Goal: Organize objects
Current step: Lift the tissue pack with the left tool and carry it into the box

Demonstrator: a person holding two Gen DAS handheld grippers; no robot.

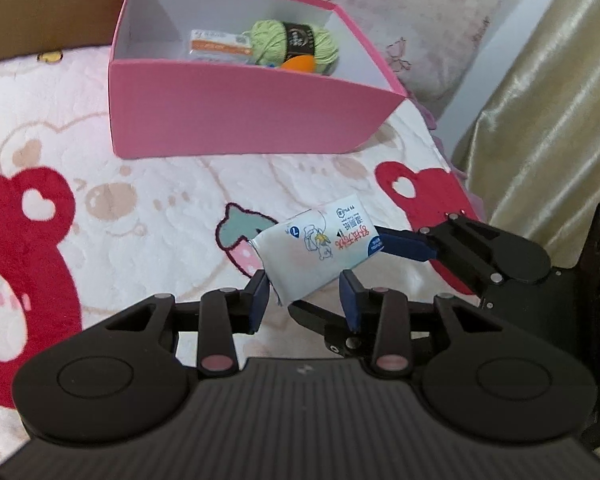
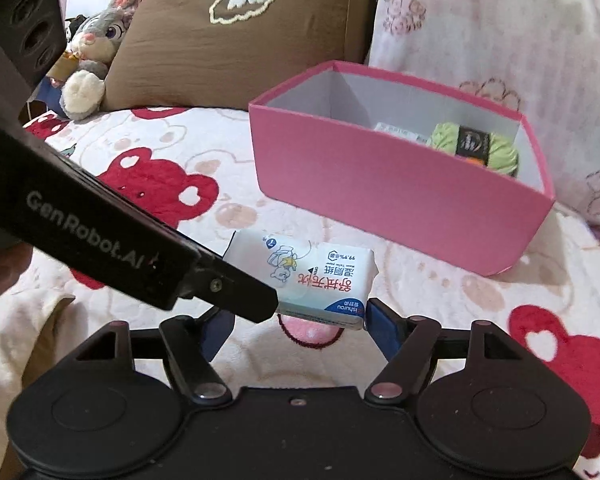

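The left hand-held gripper (image 1: 304, 294) pinches one end of the white pack of wipes (image 1: 314, 254) between its blue pads and holds it up above the bed blanket (image 1: 160, 208). The pack is tilted, and it sits right in front of this gripper. To the right, the right hand-held gripper (image 2: 296, 330) has its jaws spread wide around the other end of the pack; one blue pad is just beside the pack's corner, not squeezing it. Farther back stands the pink box (image 1: 236, 120), with green yarn (image 1: 296, 42) inside.
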